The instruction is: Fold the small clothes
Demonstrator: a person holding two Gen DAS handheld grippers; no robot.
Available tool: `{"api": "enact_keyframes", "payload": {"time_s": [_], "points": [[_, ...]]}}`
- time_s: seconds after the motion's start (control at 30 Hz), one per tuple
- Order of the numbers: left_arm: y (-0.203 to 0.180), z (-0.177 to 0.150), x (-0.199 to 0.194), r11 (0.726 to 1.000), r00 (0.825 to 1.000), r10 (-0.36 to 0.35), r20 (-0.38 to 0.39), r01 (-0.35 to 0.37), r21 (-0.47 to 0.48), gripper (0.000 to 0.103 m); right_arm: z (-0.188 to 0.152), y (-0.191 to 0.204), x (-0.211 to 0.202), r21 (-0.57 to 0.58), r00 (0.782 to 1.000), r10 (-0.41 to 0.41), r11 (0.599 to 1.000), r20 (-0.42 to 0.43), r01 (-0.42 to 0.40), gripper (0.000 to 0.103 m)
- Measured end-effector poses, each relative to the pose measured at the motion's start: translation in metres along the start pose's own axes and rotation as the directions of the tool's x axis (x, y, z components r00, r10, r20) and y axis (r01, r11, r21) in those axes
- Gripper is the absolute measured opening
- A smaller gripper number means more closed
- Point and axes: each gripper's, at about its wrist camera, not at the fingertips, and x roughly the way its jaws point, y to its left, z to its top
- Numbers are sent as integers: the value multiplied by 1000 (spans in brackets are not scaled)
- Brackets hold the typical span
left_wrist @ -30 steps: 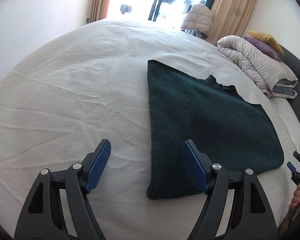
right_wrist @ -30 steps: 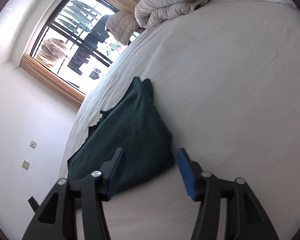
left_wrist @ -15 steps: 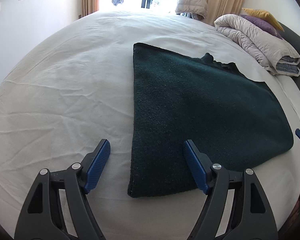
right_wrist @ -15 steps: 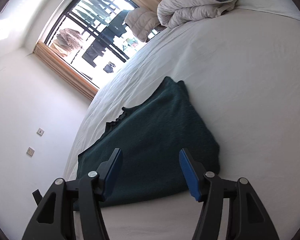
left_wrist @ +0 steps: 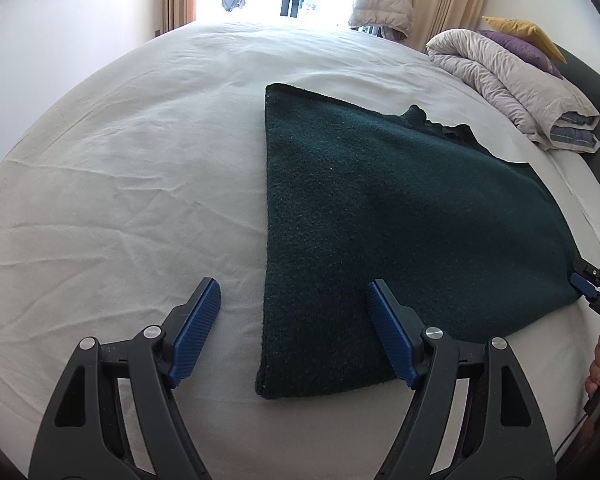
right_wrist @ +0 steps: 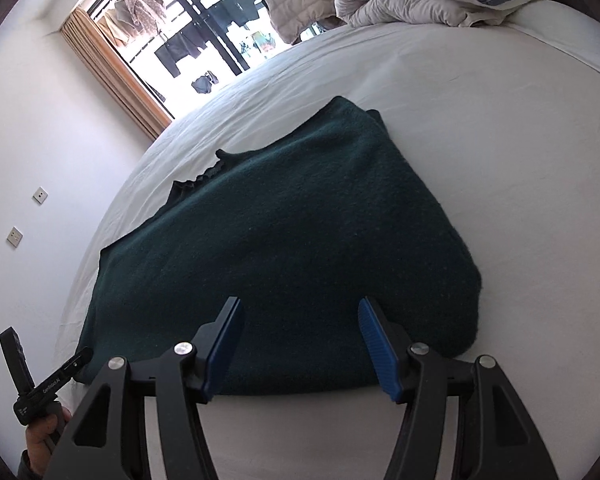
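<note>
A: Dark green knitted sweater (left_wrist: 400, 216) lying flat on the white bed sheet (left_wrist: 120, 184), folded into a broad panel, collar notch on its far edge.

B: Seen from the right wrist too: same sweater (right_wrist: 292, 248) spread over the sheet (right_wrist: 520, 160), rounded corner at near right, long edge running far and left.

A: Left gripper (left_wrist: 294, 330) hovering low over the near left corner of the sweater. Jaws wide apart: left finger above bare sheet, right finger above the knit, the sweater's straight left edge passing between them. Nothing pinched.

B: Right gripper (right_wrist: 300, 344) over the near edge of the sweater, jaws parted fairly wide, both blue pads above the fabric, no grip on it. At the right rim of the left wrist view, right gripper's tip beside the sweater's near right corner.

A: Far right on the bed: bundled pale duvet (left_wrist: 512, 80), purple pillow (left_wrist: 520, 46) and yellow pillow (left_wrist: 520, 30) stacked behind.

B: Beyond the far side, bright window (right_wrist: 204, 28) with beige curtains (right_wrist: 112, 76), a puffy jacket (right_wrist: 296, 4) hanging by it.
</note>
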Motion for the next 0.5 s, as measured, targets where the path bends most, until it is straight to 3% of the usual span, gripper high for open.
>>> {"api": "enact_keyframes", "payload": {"time_s": [0.13, 0.27, 0.37, 0.5], "points": [[5, 1, -5, 999, 1000, -25, 1, 25, -47, 75, 2, 6, -16, -14, 999, -27, 1000, 47, 28, 62], [20, -4, -15, 983, 995, -91, 31, 94, -157, 75, 10, 26, -25, -61, 997, 22, 998, 74, -18, 62], [30, -8, -20, 963, 989, -140, 52, 148, -225, 75, 13, 48, -23, -106, 995, 78, 992, 61, -71, 62], [30, -9, -20, 963, 987, -153, 48, 160, -216, 75, 12, 80, -8, -175, 992, 122, 978, 15, -117, 60]]}}
